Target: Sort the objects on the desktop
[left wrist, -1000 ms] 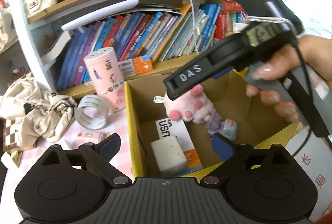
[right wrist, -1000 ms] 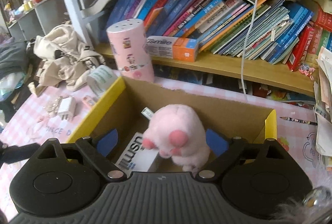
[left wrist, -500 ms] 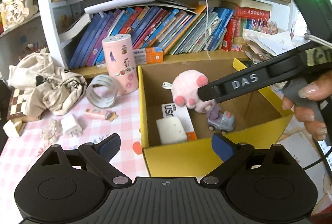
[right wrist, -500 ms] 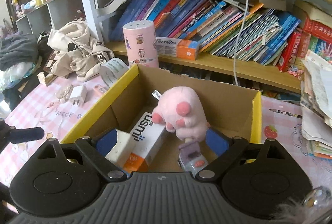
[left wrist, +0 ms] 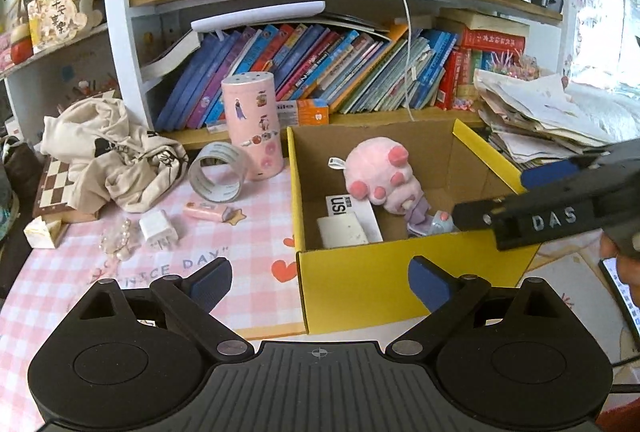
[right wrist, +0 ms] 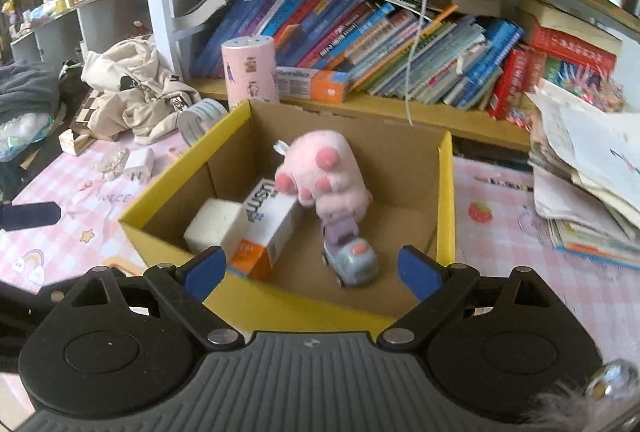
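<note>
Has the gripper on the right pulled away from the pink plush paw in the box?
Yes. The right gripper has backed out toward the yellow cardboard box's near wall, away from the pink plush paw.

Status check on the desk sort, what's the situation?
Left gripper open, empty. Right gripper open, empty, near yellow box. Pink plush inside box. Tape roll, charger on the desk, nothing blocking them.
</note>
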`<state>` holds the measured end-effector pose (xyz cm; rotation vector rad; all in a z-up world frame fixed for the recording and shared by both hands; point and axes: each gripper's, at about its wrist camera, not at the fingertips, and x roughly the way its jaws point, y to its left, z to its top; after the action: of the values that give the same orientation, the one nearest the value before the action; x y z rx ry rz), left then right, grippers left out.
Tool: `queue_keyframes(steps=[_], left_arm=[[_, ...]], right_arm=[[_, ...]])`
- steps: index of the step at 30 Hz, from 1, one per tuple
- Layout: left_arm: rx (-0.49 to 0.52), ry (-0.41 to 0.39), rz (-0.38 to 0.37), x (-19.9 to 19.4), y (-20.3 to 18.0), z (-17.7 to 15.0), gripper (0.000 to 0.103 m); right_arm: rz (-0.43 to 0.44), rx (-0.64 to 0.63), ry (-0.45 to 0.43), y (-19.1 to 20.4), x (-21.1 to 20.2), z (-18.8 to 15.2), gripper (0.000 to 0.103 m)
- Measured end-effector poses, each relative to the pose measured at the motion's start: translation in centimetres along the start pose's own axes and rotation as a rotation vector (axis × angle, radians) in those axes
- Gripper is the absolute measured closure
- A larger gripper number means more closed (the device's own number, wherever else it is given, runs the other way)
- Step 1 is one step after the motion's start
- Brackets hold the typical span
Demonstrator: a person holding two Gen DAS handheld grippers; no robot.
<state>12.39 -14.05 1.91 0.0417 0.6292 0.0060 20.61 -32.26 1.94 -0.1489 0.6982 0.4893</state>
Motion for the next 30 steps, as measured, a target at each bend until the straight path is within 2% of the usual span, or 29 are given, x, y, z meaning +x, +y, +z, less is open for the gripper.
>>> queue_keyframes(steps=[5, 10, 16, 21, 25, 30], left_arm=[[0.013, 0.004, -0.023, -0.6, 0.8, -0.7, 0.006], [0.025, 0.033, -0.031, -1.2, 2.1, -1.8, 0.005], [0.039, 0.081, -0.038, -1.6, 3.9, -3.0, 0.005], [0.045, 0.087, -0.049, -2.2, 5.3, -3.4, 0.005], [0.053, 0.083, -0.063, -2.5, 6.2, -3.5, 0.005], [0.074, 0.071, -0.082, -3.0, 7.2, -3.6, 0.005]], right_arm=[[-0.032, 0.045, 0.028, 1.3, -0.9, -2.0, 0.009], [-0.059, 0.052, 0.091, 3.4, -1.1, -4.1, 0.009], [-0.070, 0.108, 0.145, 5.3, -1.1, -5.1, 0.009], [-0.082, 0.141, 0.192, 6.9, -1.1, -5.9, 0.009], [-0.090, 0.137, 0.188, 8.3, -1.6, -6.0, 0.008], [-0.131, 0.141, 0.142, 8.9, -2.2, -5.6, 0.005]])
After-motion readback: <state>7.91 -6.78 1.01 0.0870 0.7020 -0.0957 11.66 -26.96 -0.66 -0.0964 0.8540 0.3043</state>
